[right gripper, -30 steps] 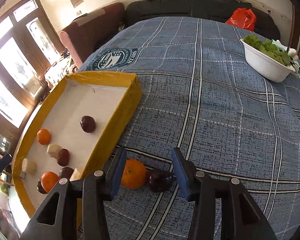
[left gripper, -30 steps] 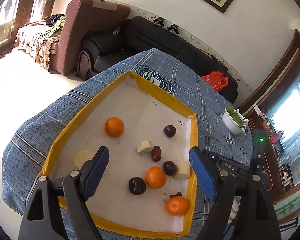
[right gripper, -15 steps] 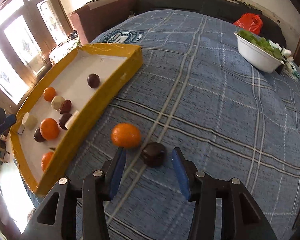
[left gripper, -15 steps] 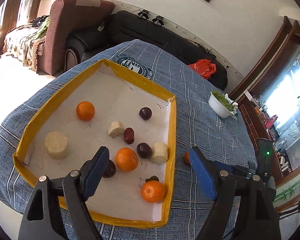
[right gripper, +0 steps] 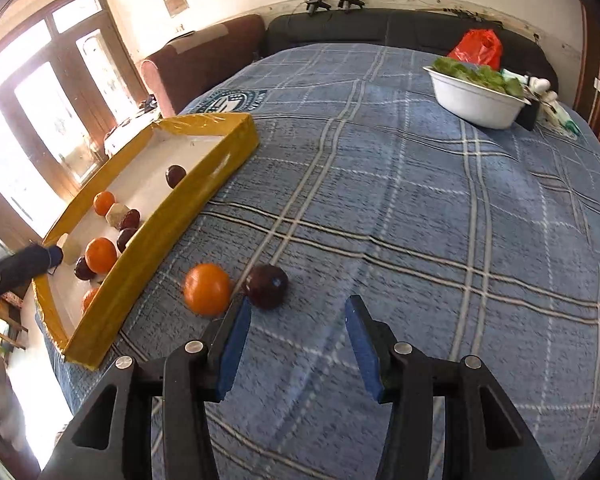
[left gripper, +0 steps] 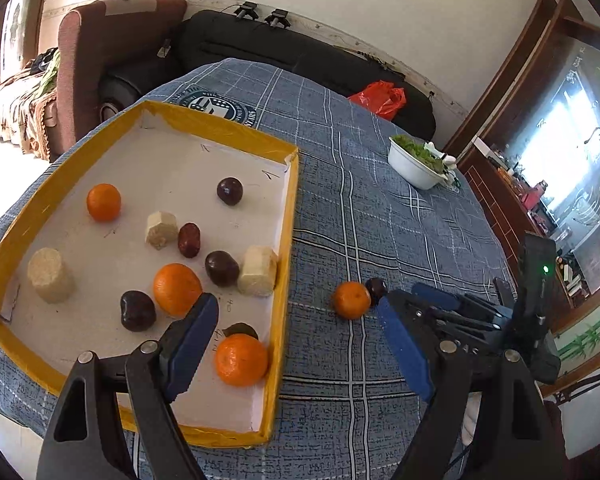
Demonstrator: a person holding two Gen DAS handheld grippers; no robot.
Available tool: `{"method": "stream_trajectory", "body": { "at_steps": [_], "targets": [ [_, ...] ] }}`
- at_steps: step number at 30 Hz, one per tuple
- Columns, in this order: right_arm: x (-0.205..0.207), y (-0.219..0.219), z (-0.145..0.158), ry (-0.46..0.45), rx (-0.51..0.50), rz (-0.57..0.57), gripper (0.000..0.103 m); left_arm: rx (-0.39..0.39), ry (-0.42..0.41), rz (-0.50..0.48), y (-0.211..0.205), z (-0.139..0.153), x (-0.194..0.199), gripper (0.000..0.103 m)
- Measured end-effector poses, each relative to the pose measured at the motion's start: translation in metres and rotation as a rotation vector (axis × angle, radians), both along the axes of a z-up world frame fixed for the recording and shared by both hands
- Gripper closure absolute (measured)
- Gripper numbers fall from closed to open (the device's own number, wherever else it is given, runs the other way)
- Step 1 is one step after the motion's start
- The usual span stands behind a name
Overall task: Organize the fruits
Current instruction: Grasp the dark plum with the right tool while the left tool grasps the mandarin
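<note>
Two fruits lie side by side on the counter (right gripper: 420,208) outside the yellow tray (right gripper: 172,220): an orange (right gripper: 207,289) and a dark plum (right gripper: 267,286). The right gripper (right gripper: 296,344) hovers empty and open just short of them; the left gripper (left gripper: 296,344), also open, holds nothing. Next comes closing on one fruit.

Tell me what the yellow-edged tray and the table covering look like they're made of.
Tray: probably cardboard, its walls wrapped in glossy yellow tape that wrinkles and shines, with a matte white floor bearing pen marks. Table covering: woven fabric, blue plaid, matte, with a printed emblem.
</note>
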State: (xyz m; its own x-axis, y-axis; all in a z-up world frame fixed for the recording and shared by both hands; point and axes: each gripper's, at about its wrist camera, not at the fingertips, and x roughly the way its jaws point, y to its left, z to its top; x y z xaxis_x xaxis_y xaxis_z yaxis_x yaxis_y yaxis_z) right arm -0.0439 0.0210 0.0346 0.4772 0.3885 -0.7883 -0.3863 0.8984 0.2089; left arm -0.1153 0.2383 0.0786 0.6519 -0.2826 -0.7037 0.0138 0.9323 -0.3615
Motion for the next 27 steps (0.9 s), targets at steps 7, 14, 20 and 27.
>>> {"method": "stream_trajectory", "body": {
  "at_steps": [7, 14, 20, 27],
  "targets": [
    [0.018, 0.020, -0.020, 0.031, 0.030, 0.045, 0.065, 0.076, -0.005, -0.081, -0.032, -0.002, 0.004, 0.021],
    [0.010, -0.022, -0.016, 0.024, 0.106, -0.041, 0.073, 0.162, 0.000, -0.180, -0.075, -0.017, 0.022, 0.022],
    [0.004, -0.055, -0.014, 0.024, 0.115, -0.092, 0.074, 0.272, 0.019, -0.213, -0.100, -0.038, 0.054, 0.022],
    [0.000, -0.066, -0.015, 0.033, 0.148, -0.095, 0.073, 0.406, 0.070, -0.242, -0.115, -0.063, 0.076, 0.036]
  ]
}}
